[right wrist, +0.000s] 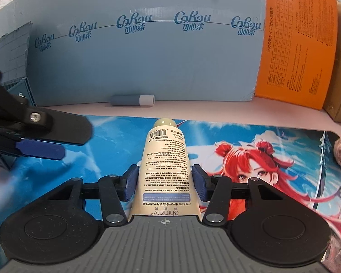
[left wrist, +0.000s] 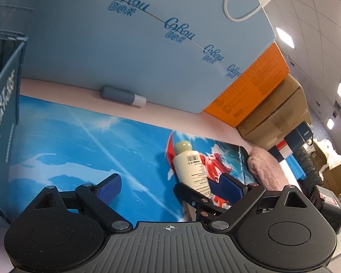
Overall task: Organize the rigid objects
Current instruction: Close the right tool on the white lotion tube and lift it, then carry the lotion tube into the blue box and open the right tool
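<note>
A cream tube of hand cream lies on the blue anime desk mat, cap pointing away. My right gripper has its blue pads on both sides of the tube's lower body, closed against it. The tube also shows in the left wrist view, with the right gripper's finger beside it. My left gripper is open and empty, hovering over the mat to the left of the tube. It shows in the right wrist view at the left. A grey-blue cylinder with a white cap lies by the blue box.
A large light-blue carton stands along the back. An orange box and brown cartons are at the right. A dark blue crate stands at the left. A pink fluffy item lies at the mat's right end.
</note>
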The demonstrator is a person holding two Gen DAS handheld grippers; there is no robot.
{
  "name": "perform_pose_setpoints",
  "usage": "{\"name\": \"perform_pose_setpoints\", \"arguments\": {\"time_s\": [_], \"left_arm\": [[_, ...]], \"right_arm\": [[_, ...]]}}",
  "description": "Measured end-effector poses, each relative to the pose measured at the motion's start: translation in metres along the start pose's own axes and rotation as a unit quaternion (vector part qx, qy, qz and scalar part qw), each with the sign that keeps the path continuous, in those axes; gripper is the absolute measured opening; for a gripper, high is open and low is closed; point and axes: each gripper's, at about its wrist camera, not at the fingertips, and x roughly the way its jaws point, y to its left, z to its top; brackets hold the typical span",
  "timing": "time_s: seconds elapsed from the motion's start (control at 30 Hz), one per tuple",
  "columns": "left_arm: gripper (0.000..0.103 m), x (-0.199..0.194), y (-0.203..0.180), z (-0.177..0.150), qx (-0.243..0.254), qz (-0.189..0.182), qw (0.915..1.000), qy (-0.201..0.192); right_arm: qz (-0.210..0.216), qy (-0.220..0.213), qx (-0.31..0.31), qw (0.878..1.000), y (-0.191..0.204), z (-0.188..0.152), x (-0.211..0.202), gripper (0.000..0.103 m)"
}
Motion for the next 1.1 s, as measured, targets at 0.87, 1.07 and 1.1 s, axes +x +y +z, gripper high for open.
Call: {"name": "perform_pose_setpoints", "arguments": {"time_s": [0.87, 1.07, 1.1], "left_arm": [[0.034, 0.006, -0.003, -0.017, 0.007, -0.048, 0.9987, 0.013], [0.033, -0.024, -0.033, -0.016, 0.085, -0.055, 0.9939, -0.043], [0.033, -0.030, -0.036, -0.015, 0.092, -0.060, 0.9927, -0.049]], "right_arm": [[0.084, -0.059, 0.144, 0.984, 0.014, -0.032, -0.043, 0.047], [0.083, -0.140, 0.146, 0.976, 0.020, -0.034, -0.071, 0.047], [0.080, -0.150, 0.145, 0.975, 0.023, -0.034, -0.077, 0.047]]}}
